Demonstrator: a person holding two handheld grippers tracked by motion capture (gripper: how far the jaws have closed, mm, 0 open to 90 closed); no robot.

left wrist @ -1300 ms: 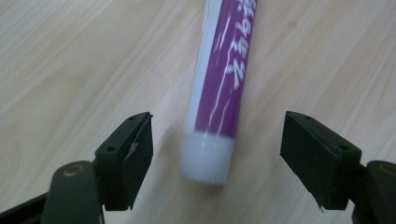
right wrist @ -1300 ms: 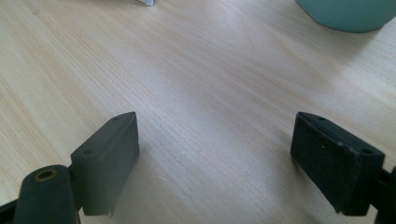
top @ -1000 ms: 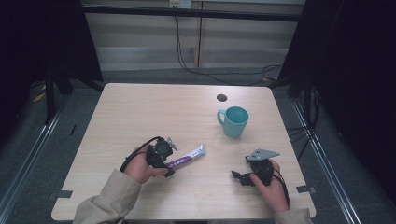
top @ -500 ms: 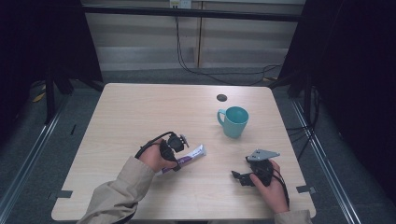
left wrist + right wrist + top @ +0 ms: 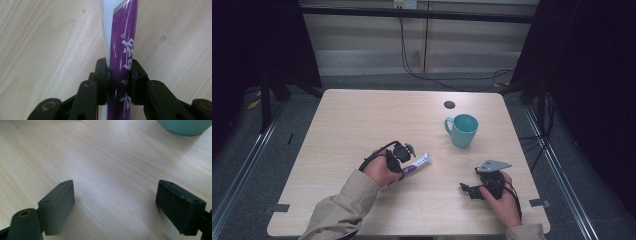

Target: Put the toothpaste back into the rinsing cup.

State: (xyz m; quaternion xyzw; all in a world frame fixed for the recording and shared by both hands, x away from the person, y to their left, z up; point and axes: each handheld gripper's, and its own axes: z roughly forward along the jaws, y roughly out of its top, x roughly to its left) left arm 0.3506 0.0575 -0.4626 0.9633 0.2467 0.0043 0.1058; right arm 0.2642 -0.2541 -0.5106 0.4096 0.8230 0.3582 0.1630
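Left hand-held gripper has just been closing and now clamps a purple-and-white tube between its black pads, as the left gripper view shows: both pads press against the tube's sides, and the tube runs straight up and away from the jaws across the pale wood of the bench. White lettering runs along the purple face of the tube. From the high view, the left hand-held gripper sits at the near-left part of the bench, a beige sleeve coming in from the bottom edge, with the tube lying flat on the wood and its free end pointing right toward the teal mug. The mug stands upright, well apart from the tube, its handle on the left. Right hand-held gripper rests near the front right of the bench, a grey three-cornered plate on top; in the right gripper view its jaws stand wide apart with bare wood between them, holding nothing, and the mug's base shows at the top edge.
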